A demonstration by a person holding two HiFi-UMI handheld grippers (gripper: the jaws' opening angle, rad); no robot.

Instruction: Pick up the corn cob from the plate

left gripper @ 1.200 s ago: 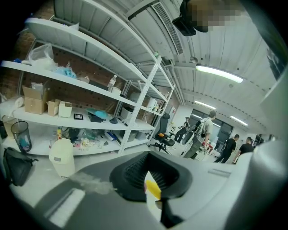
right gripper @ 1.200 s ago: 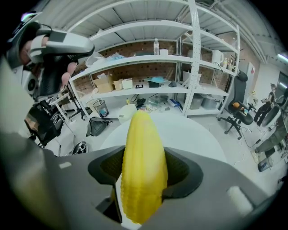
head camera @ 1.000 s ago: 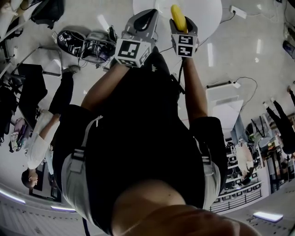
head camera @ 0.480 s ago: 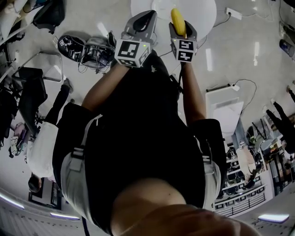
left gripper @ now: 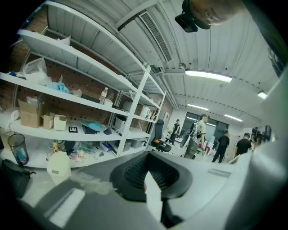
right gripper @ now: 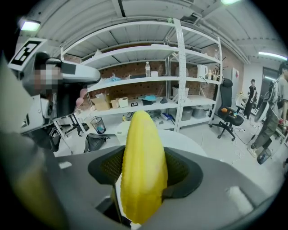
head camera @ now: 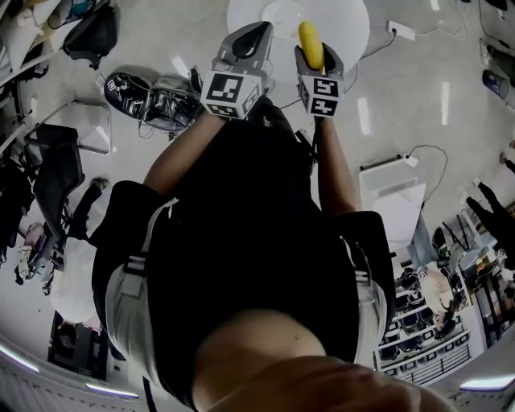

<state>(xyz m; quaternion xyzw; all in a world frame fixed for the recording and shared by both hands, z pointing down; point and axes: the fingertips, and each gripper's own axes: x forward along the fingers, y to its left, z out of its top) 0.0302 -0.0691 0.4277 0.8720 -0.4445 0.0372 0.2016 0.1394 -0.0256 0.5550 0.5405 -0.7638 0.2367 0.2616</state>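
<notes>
Plainly tapered, smooth corn cob.

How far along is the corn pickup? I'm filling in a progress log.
Done: the corn cob is clamped between the right gripper's jaws and held in the air above the round white table. In hand: only that hold; the left gripper is empty. Left: apparently nothing of the pickup itself. The plate can't be made out clearly.
</notes>
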